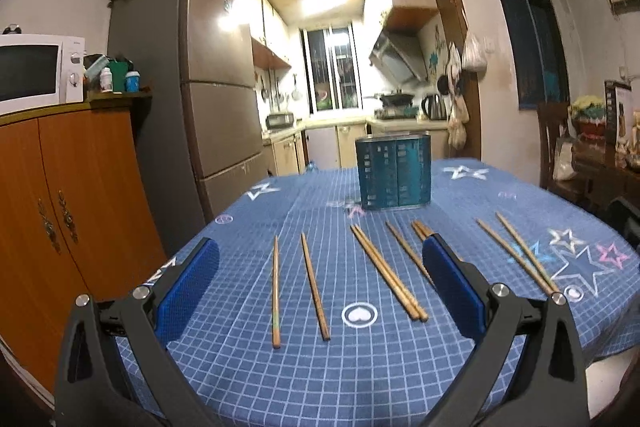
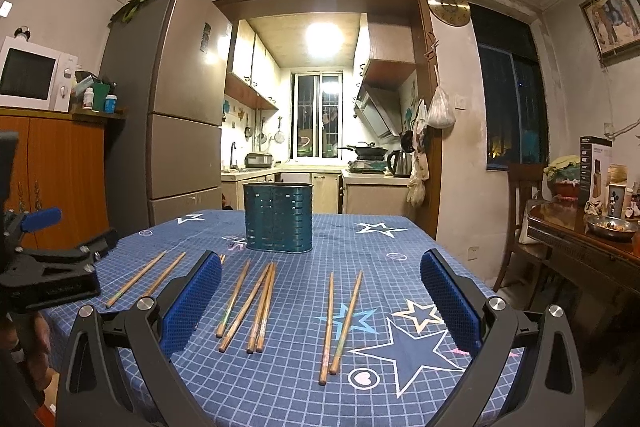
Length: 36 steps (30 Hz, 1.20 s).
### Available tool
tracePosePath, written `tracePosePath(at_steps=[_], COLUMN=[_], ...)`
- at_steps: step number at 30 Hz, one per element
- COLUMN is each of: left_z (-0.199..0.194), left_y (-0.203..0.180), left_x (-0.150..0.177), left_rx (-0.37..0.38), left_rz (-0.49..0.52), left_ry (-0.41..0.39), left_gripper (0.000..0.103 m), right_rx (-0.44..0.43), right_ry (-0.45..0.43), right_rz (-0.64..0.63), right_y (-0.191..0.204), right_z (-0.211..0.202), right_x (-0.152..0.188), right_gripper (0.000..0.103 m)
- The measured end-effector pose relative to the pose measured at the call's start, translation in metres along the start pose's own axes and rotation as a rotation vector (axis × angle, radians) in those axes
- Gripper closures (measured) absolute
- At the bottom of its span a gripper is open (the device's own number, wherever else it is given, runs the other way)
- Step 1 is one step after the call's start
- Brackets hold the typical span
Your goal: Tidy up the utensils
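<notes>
Several wooden chopsticks lie on the blue checked tablecloth (image 1: 240,367). In the left wrist view, two single chopsticks (image 1: 275,291) lie left, a pair (image 1: 388,273) lies in the middle, another pair (image 1: 516,253) lies right. A teal perforated utensil holder (image 1: 394,173) stands upright behind them, also in the right wrist view (image 2: 278,217). My left gripper (image 1: 320,287) is open and empty, above the near chopsticks. My right gripper (image 2: 320,301) is open and empty, with a chopstick pair (image 2: 338,323) between its fingers. The left gripper also shows at the left edge of the right wrist view (image 2: 52,267).
An orange cabinet (image 1: 72,207) with a microwave (image 1: 36,71) and a tall fridge (image 1: 208,99) stand left of the table. A wooden side table (image 2: 584,247) with a bowl and a chair stand to the right. The kitchen lies behind.
</notes>
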<state>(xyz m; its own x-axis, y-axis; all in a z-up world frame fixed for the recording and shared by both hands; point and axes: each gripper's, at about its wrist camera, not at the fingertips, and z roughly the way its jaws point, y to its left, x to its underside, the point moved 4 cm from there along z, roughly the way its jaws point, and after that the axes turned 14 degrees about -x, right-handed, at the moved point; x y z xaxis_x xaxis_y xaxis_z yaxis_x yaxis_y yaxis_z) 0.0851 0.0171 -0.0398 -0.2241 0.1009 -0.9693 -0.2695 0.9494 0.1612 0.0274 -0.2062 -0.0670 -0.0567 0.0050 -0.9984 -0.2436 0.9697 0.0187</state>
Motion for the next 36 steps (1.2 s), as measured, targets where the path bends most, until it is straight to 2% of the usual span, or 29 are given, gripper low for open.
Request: tracePosePath(at_steps=[30,35,36], left_z=[0.004,0.009,0.012], left_y=[0.006,0.02,0.023], left_x=[-0.003,0.012,0.018], left_rx=[0.003,-0.004,-0.004], left_rz=[-0.016,-0.014,-0.007], left_ry=[-0.004,-0.007,0.002], left_gripper=[0.005,0.005,0.01], right_rx=[-0.009,-0.017,-0.023], right_ry=[0.002,0.006,0.017], right_rz=[-0.013,-0.017,-0.022], right_y=[0.005,0.003,0.003], right_z=[0.005,0.008,0.009], right_x=[-0.003,0.001,0.004], right_gripper=[0.003,0.003,0.003])
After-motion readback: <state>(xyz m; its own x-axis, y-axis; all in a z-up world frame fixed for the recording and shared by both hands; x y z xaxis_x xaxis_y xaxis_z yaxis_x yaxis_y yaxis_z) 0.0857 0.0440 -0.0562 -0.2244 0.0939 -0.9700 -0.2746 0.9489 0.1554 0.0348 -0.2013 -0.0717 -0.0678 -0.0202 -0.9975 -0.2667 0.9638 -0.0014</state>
